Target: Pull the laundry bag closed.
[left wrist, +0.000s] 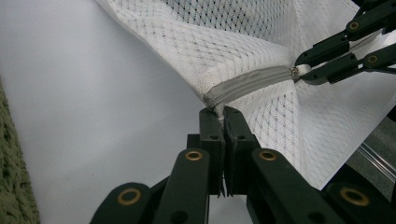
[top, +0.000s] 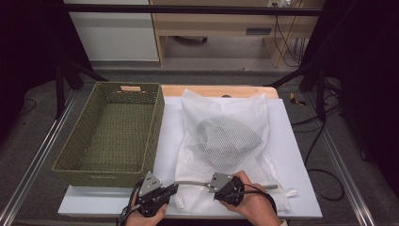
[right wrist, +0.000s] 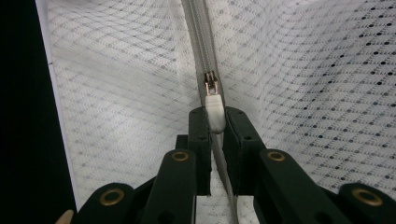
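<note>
A white mesh laundry bag (top: 221, 117) lies on a white board (top: 291, 155) with a grey bundle (top: 227, 139) inside it. Its grey zipper (top: 190, 182) runs along the near edge. My left gripper (top: 175, 187) is shut on the bag's corner (left wrist: 219, 105) at the zipper's end (left wrist: 247, 84). My right gripper (top: 207, 185) is shut on the white zipper pull (right wrist: 215, 114), just below the metal slider (right wrist: 211, 83). In the left gripper view, the right gripper (left wrist: 299, 71) pinches the pull at the far end of a short, taut stretch of zipper.
An empty green woven basket (top: 155, 136) stands on the left, touching the board; its wall (left wrist: 11, 186) sits close to my left gripper. Behind the board lies a wooden tabletop edge (top: 216, 90). Black frame posts (top: 320, 84) and cables (top: 324, 141) are at the right.
</note>
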The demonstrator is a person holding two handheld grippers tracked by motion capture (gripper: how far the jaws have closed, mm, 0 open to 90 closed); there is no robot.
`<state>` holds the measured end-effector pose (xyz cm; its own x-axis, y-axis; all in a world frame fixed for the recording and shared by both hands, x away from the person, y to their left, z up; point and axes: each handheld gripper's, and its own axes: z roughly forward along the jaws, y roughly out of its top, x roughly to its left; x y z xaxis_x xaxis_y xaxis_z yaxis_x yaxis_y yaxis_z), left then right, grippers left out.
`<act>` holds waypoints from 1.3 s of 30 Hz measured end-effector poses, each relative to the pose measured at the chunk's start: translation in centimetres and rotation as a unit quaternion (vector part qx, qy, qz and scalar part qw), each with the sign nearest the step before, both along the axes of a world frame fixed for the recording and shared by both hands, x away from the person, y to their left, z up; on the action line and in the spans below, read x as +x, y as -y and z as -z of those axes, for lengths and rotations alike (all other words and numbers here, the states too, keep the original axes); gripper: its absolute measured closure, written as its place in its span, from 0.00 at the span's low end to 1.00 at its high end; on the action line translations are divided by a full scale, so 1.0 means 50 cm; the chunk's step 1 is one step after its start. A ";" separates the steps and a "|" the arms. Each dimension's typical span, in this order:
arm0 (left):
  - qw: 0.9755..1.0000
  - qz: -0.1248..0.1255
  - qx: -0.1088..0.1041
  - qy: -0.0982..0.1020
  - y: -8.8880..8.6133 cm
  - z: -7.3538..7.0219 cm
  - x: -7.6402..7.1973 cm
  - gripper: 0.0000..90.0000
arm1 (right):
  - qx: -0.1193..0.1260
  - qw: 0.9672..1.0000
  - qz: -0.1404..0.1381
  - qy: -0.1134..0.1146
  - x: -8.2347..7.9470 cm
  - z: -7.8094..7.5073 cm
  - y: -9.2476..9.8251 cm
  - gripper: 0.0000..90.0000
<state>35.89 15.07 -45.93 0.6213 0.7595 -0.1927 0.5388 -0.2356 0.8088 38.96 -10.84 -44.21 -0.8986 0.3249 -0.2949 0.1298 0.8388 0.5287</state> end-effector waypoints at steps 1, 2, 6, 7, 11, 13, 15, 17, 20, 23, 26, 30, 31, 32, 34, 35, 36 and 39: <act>1.000 0.000 0.001 0.000 0.000 0.000 0.000 0.98 | -0.003 1.000 0.001 0.002 0.000 -0.001 0.001 0.91; 1.000 0.001 0.000 -0.001 0.000 0.000 0.000 0.98 | -0.002 1.000 0.004 0.002 -0.001 -0.001 0.002 0.91; 1.000 -0.001 0.001 0.001 0.002 -0.001 -0.001 0.98 | -0.001 1.000 0.000 0.001 -0.002 -0.002 0.006 0.91; 1.000 -0.003 0.001 0.003 0.001 -0.001 -0.001 0.98 | -0.004 1.000 0.003 0.002 -0.003 -0.001 0.007 0.91; 1.000 -0.005 -0.001 0.002 -0.001 -0.002 -0.001 0.98 | -0.006 1.000 0.005 -0.001 -0.002 0.000 0.016 0.91; 1.000 -0.004 -0.002 0.001 -0.002 -0.002 -0.001 0.98 | -0.009 1.000 0.009 -0.001 -0.001 0.000 0.022 0.91; 1.000 -0.005 -0.003 0.001 -0.002 -0.003 -0.001 0.98 | -0.008 1.000 0.010 0.000 -0.001 0.000 0.024 0.91; 1.000 -0.005 -0.004 0.001 -0.004 -0.004 -0.002 0.98 | -0.007 1.000 0.015 -0.003 0.000 0.001 0.034 0.91; 1.000 -0.004 -0.005 0.000 -0.004 -0.004 -0.003 0.98 | -0.007 1.000 0.018 -0.003 -0.001 0.001 0.044 0.91; 1.000 -0.003 -0.002 0.002 -0.002 -0.003 -0.004 0.98 | -0.005 1.000 0.024 -0.003 -0.002 0.000 0.055 0.91; 1.000 -0.003 0.000 0.002 0.001 -0.003 -0.005 0.98 | -0.002 0.999 0.032 -0.002 -0.003 0.001 0.070 0.91; 1.000 -0.004 0.001 0.002 0.000 -0.003 -0.006 0.98 | -0.003 0.999 0.037 -0.003 -0.004 0.001 0.084 0.91; 1.000 -0.005 0.001 0.003 0.000 -0.003 -0.006 0.98 | -0.002 0.999 0.036 -0.002 -0.005 0.002 0.086 0.91; 1.000 -0.007 0.002 0.003 0.000 -0.003 -0.007 0.98 | -0.005 0.999 0.040 -0.001 -0.006 0.002 0.089 0.91; 1.000 -0.007 0.004 0.003 -0.001 -0.004 -0.007 0.98 | -0.006 0.999 0.040 -0.002 -0.007 0.004 0.093 0.91; 1.000 -0.004 0.002 0.003 -0.001 -0.004 -0.006 0.98 | -0.007 0.999 0.041 -0.003 -0.008 0.005 0.094 0.91; 1.000 -0.005 0.002 0.005 -0.001 -0.005 -0.005 0.98 | -0.009 0.999 0.041 -0.001 -0.008 0.007 0.097 0.91; 1.000 -0.004 0.004 0.007 -0.003 -0.007 -0.004 0.98 | -0.008 0.999 0.045 -0.002 -0.010 0.009 0.104 0.91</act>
<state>35.71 15.20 -45.60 0.6173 0.7662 -0.1788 0.5300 -0.2370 0.8142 38.46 -16.04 -44.68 -0.8670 0.4006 -0.2963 0.2083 0.8317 0.5146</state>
